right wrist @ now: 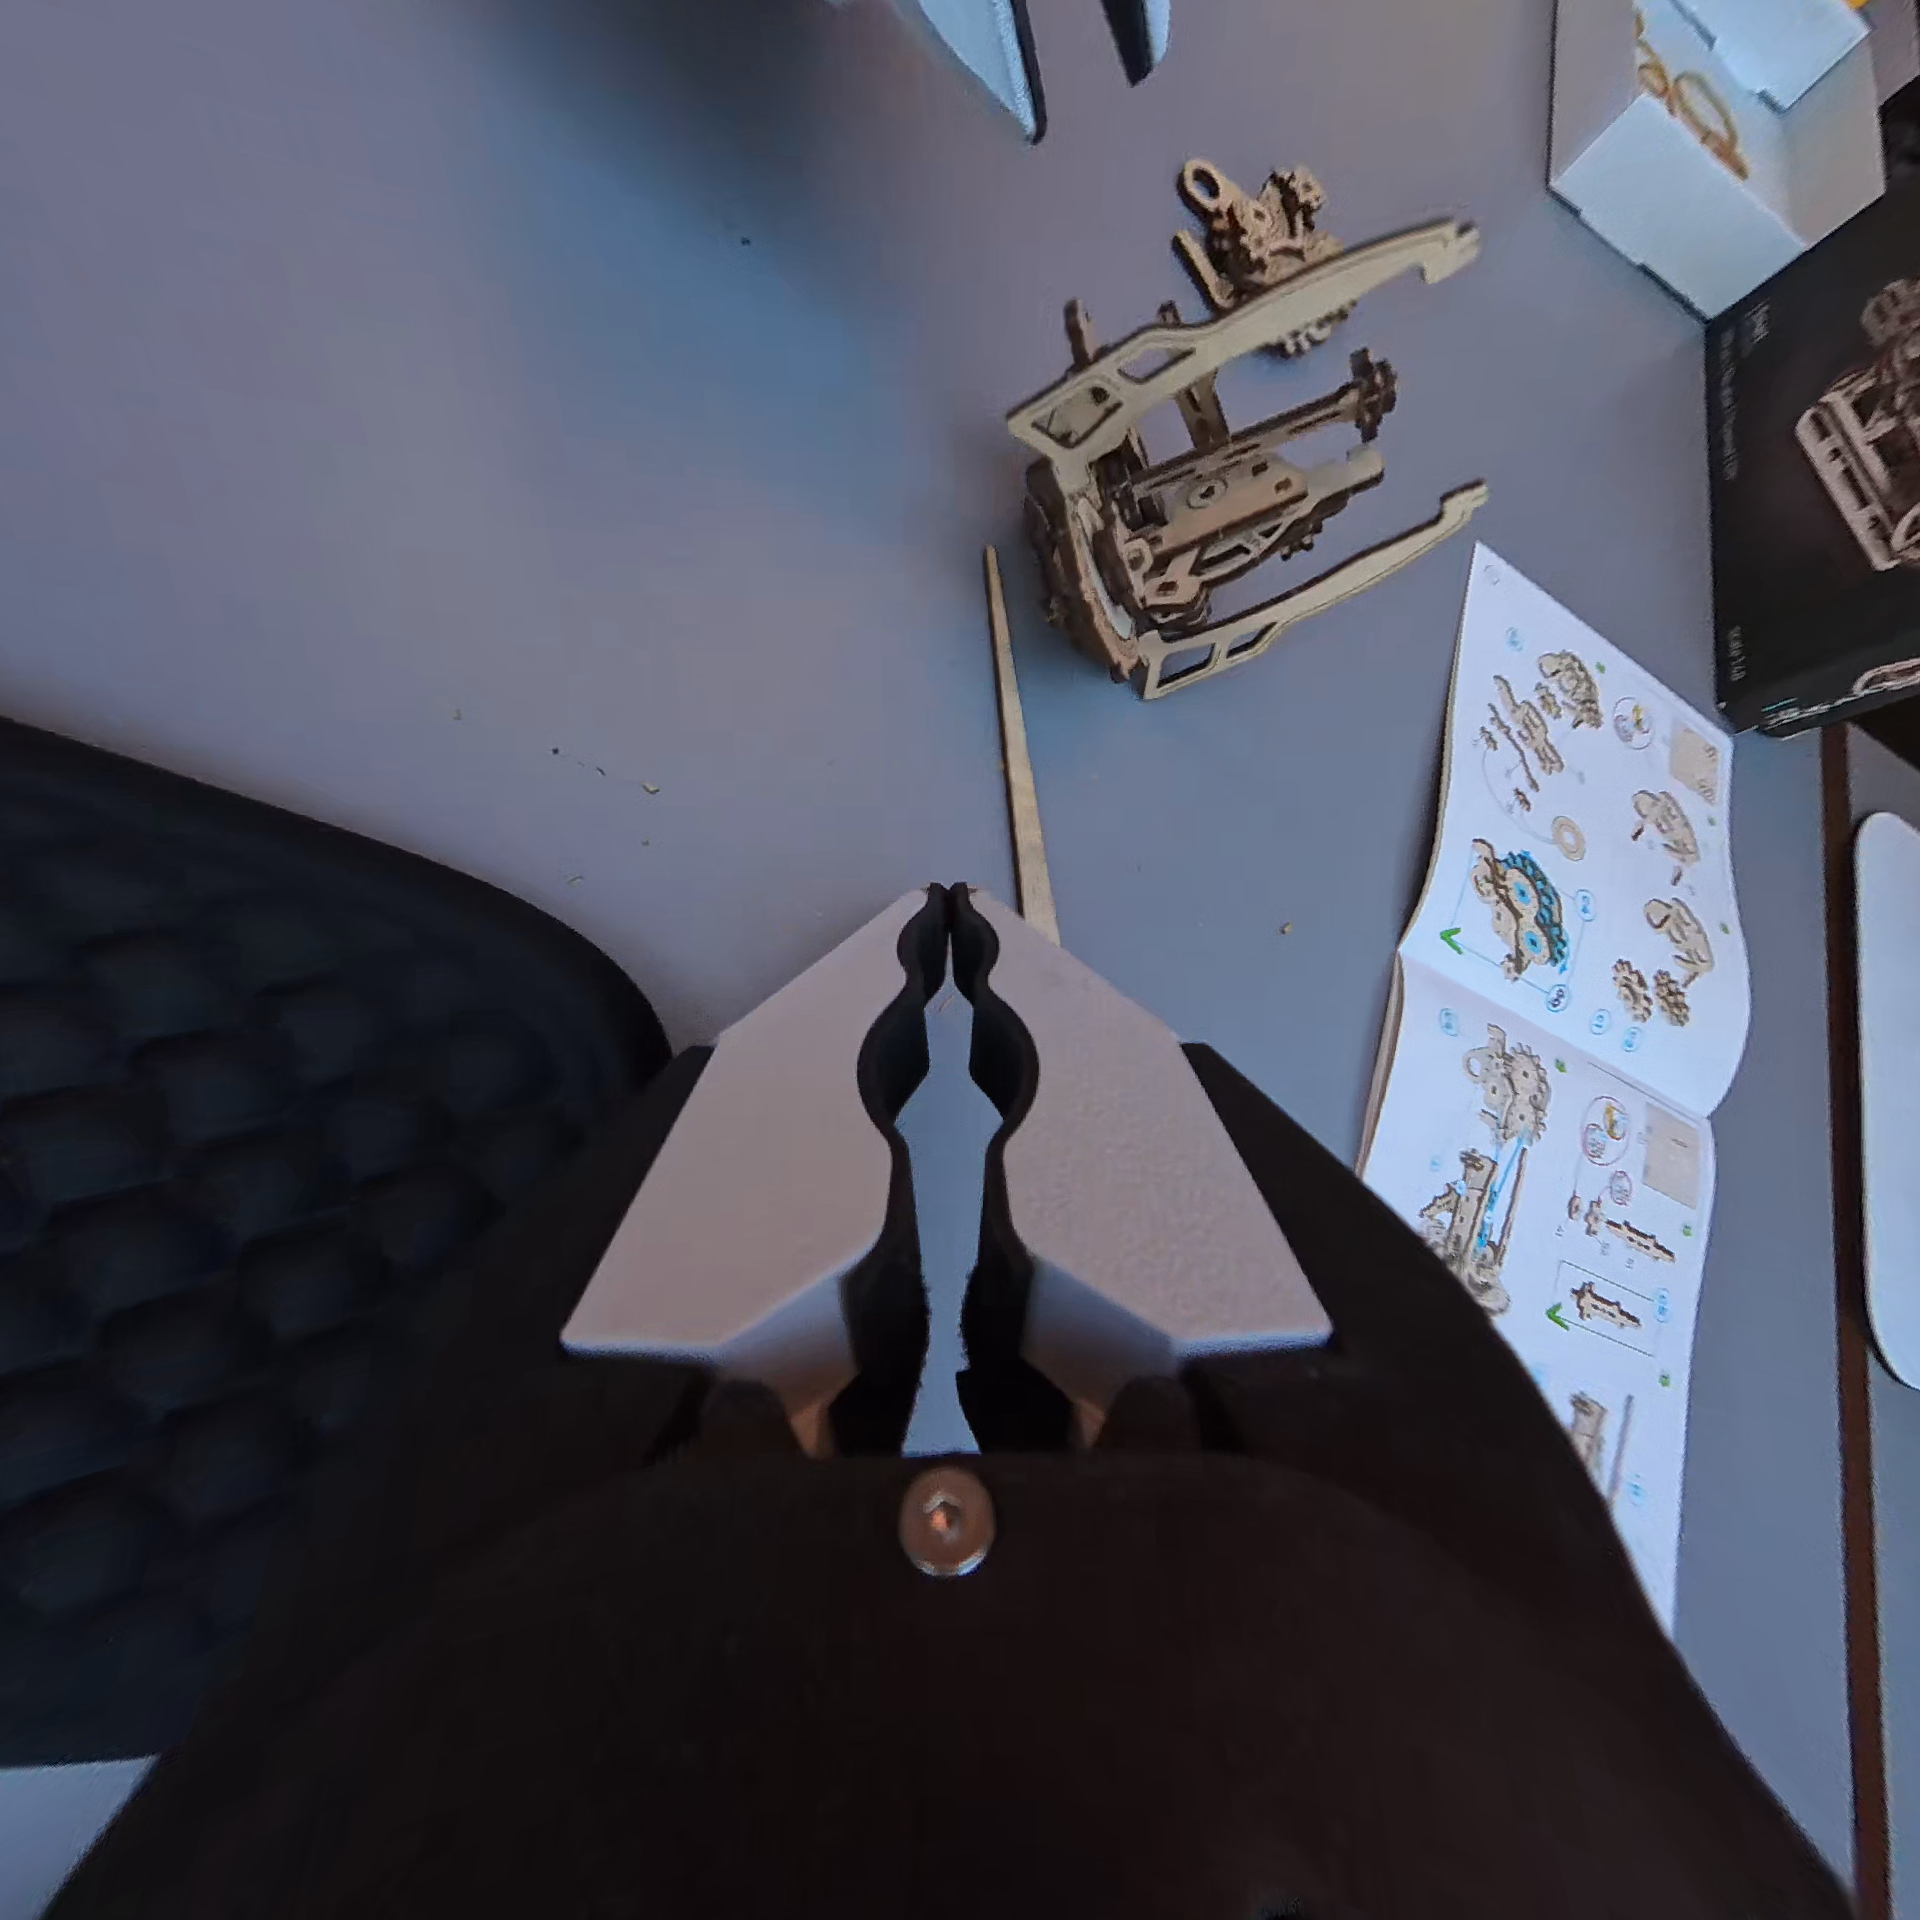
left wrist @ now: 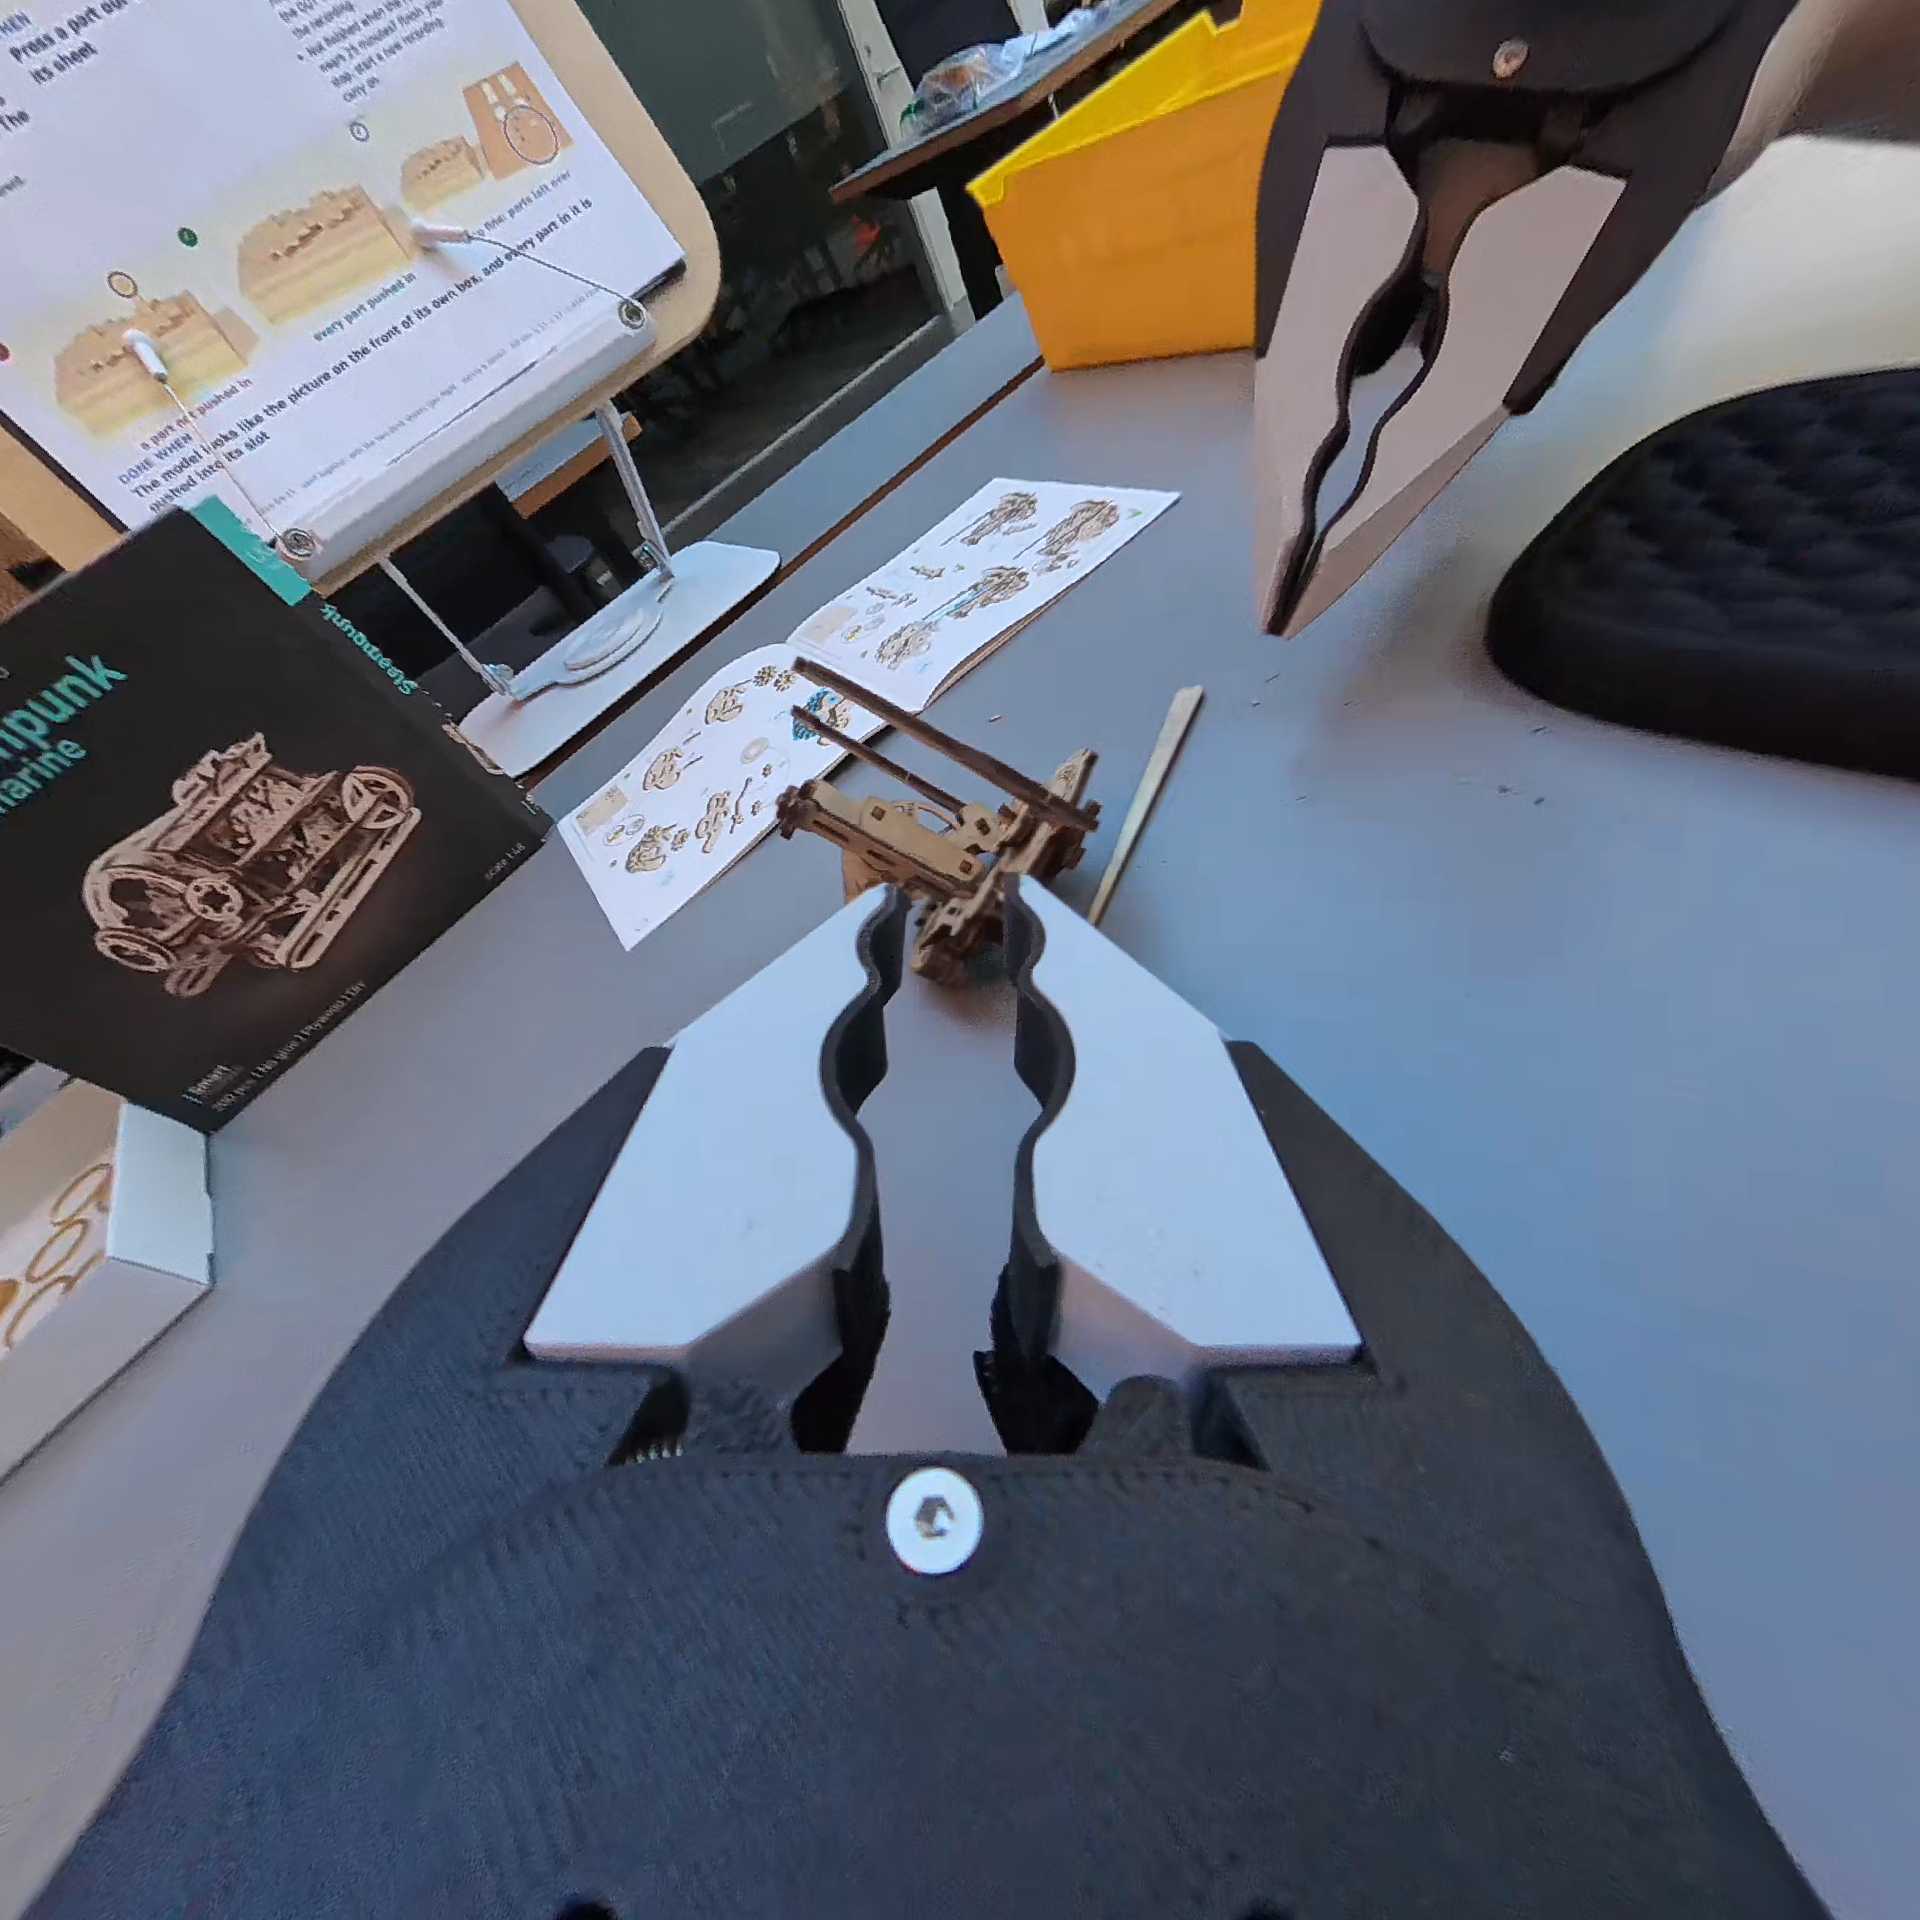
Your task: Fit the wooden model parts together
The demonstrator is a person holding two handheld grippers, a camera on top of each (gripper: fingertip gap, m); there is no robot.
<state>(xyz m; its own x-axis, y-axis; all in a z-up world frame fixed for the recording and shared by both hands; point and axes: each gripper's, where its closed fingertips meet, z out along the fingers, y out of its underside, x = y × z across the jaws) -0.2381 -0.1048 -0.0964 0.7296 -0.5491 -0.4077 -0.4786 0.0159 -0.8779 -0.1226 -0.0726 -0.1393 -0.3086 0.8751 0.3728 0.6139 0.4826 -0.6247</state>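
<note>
A partly built wooden model [left wrist: 935, 831] with two long arms stands on the grey table [left wrist: 1455, 1039]. In the right wrist view it [right wrist: 1195, 499] lies well ahead of me. My left gripper [left wrist: 956, 899] is open and low over the table, with its tips just short of the model. The right wrist view shows its fingers [right wrist: 1013, 94] apart from the model, with bare table between. My right gripper [right wrist: 948, 891] is shut, pads touching, and hovers above the table. It also shows at the top right of the left wrist view [left wrist: 1283, 613]. A thin wooden stick [right wrist: 1023, 748] lies beside the model.
An open instruction booklet [right wrist: 1558, 935] lies right of the model. A black product box [left wrist: 208, 831] and a white box [left wrist: 94, 1268] stand at the left. A black mat [right wrist: 260, 1039], a yellow bin [left wrist: 1132, 229] and a sheet on a stand [left wrist: 312, 260] border the work area. The gap from one gripper's tips to the other's is roughly 15 centimetres.
</note>
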